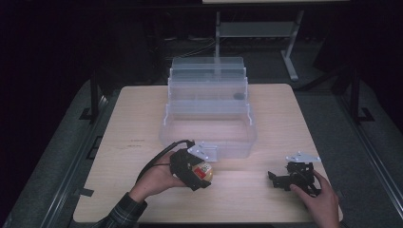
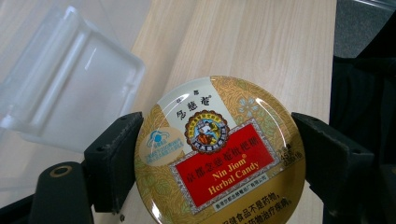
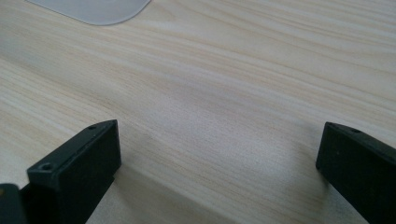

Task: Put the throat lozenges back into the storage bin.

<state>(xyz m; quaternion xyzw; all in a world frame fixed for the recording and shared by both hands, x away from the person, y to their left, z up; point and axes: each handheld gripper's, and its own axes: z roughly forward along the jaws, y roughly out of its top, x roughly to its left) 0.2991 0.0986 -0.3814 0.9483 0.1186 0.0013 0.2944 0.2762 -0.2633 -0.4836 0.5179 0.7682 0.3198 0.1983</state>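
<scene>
Left gripper (image 1: pixel 202 172) level, clamping candy tin (image 2: pixel 219 151).

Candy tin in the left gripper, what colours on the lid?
Candy tin: gold floral lid, red label panel, white upper band. Shows best in the left gripper view.

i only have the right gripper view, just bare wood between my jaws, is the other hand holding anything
Observer: Yes, the left gripper is clamped on a round gold candy tin, one jaw on each side of its rim.
Operator: what's ahead of it
Observer: A clear plastic tiered organizer stands mid-table, just beyond the tin.
Operator: where's my gripper compared to that
Observer: The right gripper sits on the table, near its front right edge, jaws open with nothing between them.
</scene>
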